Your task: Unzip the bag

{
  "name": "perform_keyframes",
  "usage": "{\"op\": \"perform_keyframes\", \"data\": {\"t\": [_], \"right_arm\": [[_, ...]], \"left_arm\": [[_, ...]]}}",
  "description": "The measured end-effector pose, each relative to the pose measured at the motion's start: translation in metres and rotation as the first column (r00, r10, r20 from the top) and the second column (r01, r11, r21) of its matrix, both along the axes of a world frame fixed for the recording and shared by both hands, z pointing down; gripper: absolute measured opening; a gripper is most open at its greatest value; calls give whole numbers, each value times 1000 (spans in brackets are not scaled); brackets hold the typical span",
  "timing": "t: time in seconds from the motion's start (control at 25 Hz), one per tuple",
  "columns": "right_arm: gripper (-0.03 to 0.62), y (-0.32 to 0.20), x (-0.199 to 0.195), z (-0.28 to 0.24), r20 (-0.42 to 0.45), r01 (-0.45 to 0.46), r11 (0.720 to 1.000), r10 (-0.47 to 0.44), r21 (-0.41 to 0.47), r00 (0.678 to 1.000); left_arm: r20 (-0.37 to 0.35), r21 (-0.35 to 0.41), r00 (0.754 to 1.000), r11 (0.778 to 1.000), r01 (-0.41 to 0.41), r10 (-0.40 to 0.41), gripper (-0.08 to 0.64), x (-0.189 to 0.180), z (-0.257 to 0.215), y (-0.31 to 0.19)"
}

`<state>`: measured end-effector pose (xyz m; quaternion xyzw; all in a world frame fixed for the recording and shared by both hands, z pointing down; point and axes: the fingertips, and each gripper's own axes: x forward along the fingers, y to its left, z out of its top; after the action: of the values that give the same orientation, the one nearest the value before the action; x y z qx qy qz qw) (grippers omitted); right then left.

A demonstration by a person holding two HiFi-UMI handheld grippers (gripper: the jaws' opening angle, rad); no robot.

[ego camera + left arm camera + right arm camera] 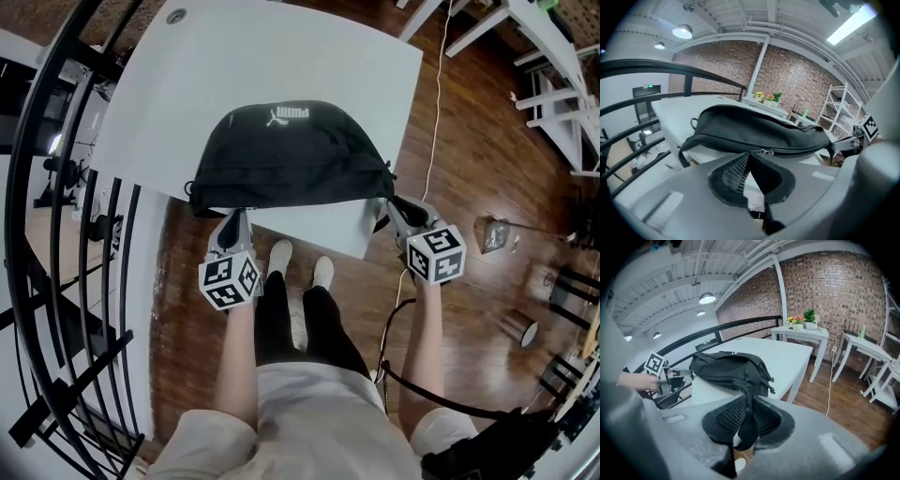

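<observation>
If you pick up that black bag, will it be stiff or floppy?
Probably floppy: the bag looks like soft cloth, and its end folds where the right hand-held gripper pinches it. Likely light, since it lies low, as if nearly empty. It shouldn't roll, resting flat on the table.

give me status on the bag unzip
Left gripper jaws shut on zip pull. Right gripper jaws shut on end strap. Black bag on white table, at near edge. Nothing seen blocking the zip.

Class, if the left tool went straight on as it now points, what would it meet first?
The bag: the left tool is shut with its tips right beside the zip pull, seemingly touching.
</observation>
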<state>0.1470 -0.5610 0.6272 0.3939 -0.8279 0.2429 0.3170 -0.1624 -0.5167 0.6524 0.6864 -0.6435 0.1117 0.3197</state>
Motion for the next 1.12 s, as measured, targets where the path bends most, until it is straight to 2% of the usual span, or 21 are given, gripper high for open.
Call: {"op": "perform_keyframes", "data": {"t": [0.2, 0.32, 0.6, 0.72, 0.84, 1.0, 1.12], "right_arm": [[40, 1, 0, 3, -9, -22, 1000, 22, -4, 1000], [40, 2, 0, 6, -19, -40, 999, 40, -3, 999], [52, 7, 1, 18, -44, -127, 992, 127, 3, 991], [55, 10, 4, 18, -86, -162, 986, 165, 37, 983], [55, 14, 4, 4, -61, -229, 971, 233, 66, 971], [50, 43, -12, -32, -16, -254, 961, 257, 107, 966], [-8, 68, -29, -65, 27, -242, 955, 241, 173, 970]], "left_arm": [[-23, 21, 988, 988, 154, -154, 25, -78, -8, 6], [-8, 25, 986, 985, 170, -169, 25, -103, -8, 7], [-46, 10, 992, 993, 114, -114, 28, -95, -11, 12], [-16, 8, 999, 999, 48, -47, 40, -89, -16, 16], [5, 11, 999, 999, -32, 32, 54, -83, -26, 22], [5, 30, 993, 993, -114, 114, 52, -76, -50, 46], [4, 71, 989, 987, -146, 146, 34, -69, -71, 60]]}}
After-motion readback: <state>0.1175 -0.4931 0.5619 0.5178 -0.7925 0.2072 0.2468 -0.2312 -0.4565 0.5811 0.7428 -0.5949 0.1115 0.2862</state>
